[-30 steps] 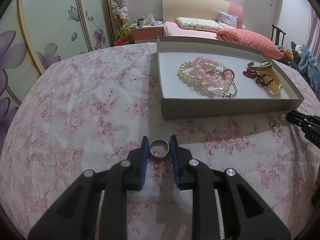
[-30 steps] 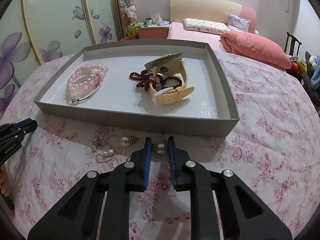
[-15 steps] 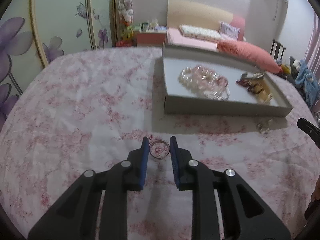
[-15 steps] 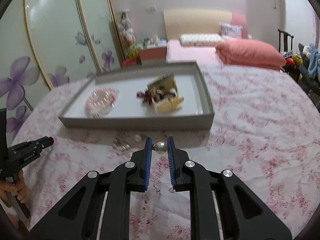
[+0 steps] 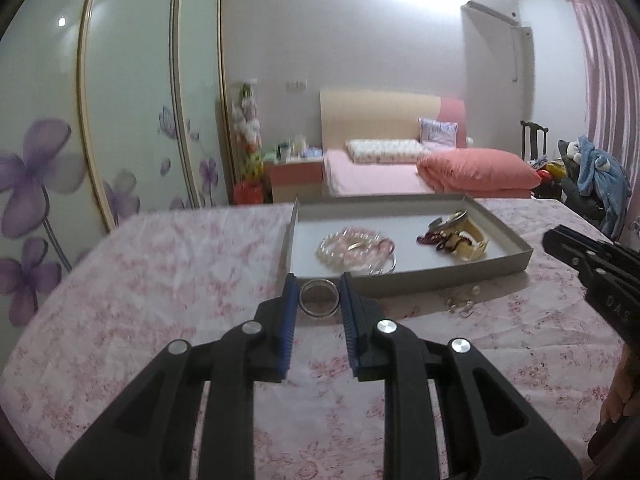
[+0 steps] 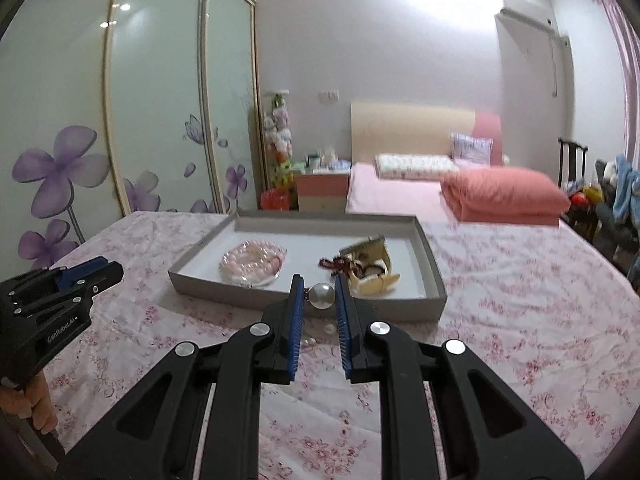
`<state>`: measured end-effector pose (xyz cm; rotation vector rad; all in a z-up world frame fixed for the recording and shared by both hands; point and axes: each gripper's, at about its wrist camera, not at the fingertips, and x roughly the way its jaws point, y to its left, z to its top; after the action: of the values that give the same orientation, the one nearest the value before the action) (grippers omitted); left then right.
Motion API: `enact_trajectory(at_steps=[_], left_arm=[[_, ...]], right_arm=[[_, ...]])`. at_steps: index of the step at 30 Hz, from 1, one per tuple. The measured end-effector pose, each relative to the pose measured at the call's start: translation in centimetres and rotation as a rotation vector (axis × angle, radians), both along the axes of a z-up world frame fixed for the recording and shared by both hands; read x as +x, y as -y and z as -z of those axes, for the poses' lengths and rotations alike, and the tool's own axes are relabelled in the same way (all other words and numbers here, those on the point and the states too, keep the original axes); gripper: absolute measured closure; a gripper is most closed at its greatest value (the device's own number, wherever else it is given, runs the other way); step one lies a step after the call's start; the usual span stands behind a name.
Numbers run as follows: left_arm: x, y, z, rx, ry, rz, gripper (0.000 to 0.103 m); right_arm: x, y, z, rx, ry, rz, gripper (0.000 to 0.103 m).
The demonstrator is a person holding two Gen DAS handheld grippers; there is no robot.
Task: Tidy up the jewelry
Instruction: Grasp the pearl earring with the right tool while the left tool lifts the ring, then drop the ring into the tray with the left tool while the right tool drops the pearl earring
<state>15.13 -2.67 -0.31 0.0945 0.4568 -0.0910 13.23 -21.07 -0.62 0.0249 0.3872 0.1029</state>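
My left gripper (image 5: 319, 294) is shut on a silver ring (image 5: 319, 298) and holds it above the flowered cloth, just short of the grey tray (image 5: 440, 276). My right gripper (image 6: 319, 295) is shut on a pearl earring (image 6: 322, 295), lifted in front of the tray (image 6: 434, 304). The tray holds pearl and pink bead bracelets (image 5: 354, 248), a dark red bead string (image 5: 434, 240) and a cream watch (image 6: 374, 276). More pearl earrings (image 5: 460, 302) lie on the cloth before the tray; they also show in the right wrist view (image 6: 320, 334).
The table has a pink flowered cloth (image 5: 160, 280). Behind it are a bed with a pink quilt (image 5: 476, 174), a nightstand (image 5: 296, 178), sliding wardrobe doors (image 5: 120, 120) on the left, and a chair with clothes (image 5: 592, 176) on the right.
Both grippers have risen off the cloth and tilted up, each carrying its piece. The tray now looks lower and farther in both views.
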Motion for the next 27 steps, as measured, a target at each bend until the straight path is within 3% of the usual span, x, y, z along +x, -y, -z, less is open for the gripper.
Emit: enact_trajectory(at_steps=[11,27], left_arm=[[-2.1,1.3,-0.9,0.031,0.127,0.002,0.081],[-2.1,0.8,-0.9,0.006,0.149,-0.020,0.081]], right_arm=[[-1.5,-1.1,-0.6,-0.060,0.136,0.040,0.086],[-2.3,-1.4,-0.9,-0.087,0.212,0.067,0.086]])
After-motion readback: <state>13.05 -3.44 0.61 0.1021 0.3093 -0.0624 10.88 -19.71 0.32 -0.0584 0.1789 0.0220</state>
